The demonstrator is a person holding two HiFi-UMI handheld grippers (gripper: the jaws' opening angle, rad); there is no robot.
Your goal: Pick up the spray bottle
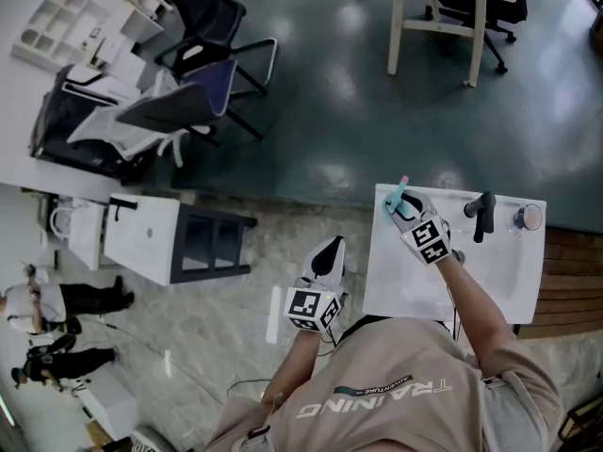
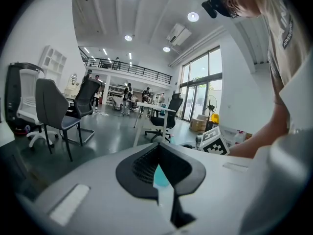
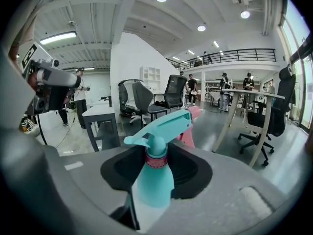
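My head view looks steeply down from above the person's shoulders onto the white sink counter (image 1: pixel 415 285). The right gripper view rides close behind its jaws, facing out across the hall, the spray bottle (image 3: pixel 152 180) filling its foreground. The left gripper view faces the same hall from just left of the counter. Both share the white table (image 2: pixel 146 105) and the black chair (image 2: pixel 173 106) beside it.

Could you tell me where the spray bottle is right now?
In the head view, the spray bottle stands at the far left corner of the white sink, between the jaws of the right gripper, left of the black faucet.
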